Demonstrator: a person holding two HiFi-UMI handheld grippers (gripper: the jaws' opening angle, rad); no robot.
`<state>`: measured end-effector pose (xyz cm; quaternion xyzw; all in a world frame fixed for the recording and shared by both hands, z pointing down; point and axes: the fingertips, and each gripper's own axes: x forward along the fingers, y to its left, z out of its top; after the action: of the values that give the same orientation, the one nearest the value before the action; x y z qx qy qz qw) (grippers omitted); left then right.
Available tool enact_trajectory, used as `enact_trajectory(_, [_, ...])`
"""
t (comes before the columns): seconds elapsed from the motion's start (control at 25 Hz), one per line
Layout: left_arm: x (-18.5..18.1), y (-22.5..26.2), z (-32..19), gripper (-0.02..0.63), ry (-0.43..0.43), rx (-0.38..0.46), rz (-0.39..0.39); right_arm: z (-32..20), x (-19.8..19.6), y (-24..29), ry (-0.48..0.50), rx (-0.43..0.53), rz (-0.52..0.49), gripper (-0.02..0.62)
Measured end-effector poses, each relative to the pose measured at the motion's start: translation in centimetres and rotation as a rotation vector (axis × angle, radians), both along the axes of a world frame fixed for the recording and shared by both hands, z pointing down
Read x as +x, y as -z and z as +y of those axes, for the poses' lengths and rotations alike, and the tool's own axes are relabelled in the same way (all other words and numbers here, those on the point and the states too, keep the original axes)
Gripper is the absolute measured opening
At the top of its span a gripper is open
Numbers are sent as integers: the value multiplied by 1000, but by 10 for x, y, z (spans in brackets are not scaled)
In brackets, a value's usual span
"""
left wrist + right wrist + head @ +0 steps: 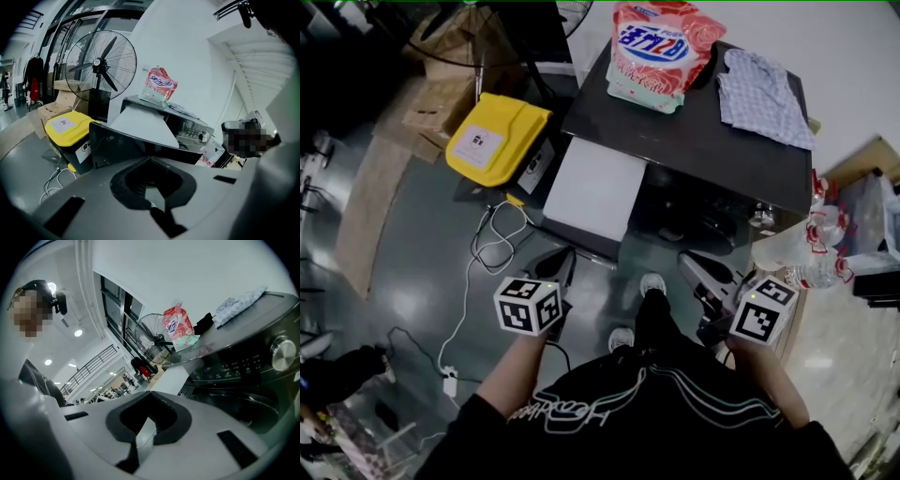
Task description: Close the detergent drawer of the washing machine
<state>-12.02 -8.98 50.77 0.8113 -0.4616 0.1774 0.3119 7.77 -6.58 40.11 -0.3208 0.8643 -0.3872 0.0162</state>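
Note:
The dark washing machine (703, 150) stands ahead of me, and its white detergent drawer (592, 187) is pulled far out of the front at the left. In the left gripper view the drawer (140, 124) juts toward me above the jaws, and in the right gripper view the drawer (176, 376) shows left of the control panel (243, 364). My left gripper (561, 260) hangs shut and empty just below the drawer's near end. Over the floor in front of the machine door, my right gripper (690, 262) is also shut and empty. Neither touches the drawer.
A pink detergent bag (661, 47) and a folded shirt (764, 89) lie on the machine top. A yellow-lidded bin (497, 136), cardboard boxes (441, 98) and a standing fan (99, 63) are at the left. White cables (483, 248) trail on the floor. Water bottles (811, 248) stand at the right.

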Motion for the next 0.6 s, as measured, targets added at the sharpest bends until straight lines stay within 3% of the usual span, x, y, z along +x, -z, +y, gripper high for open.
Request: enact_trajectory(0.6, [13,2,-32,25,10,-3,5,-30,15,2,-4,1,-5,26])
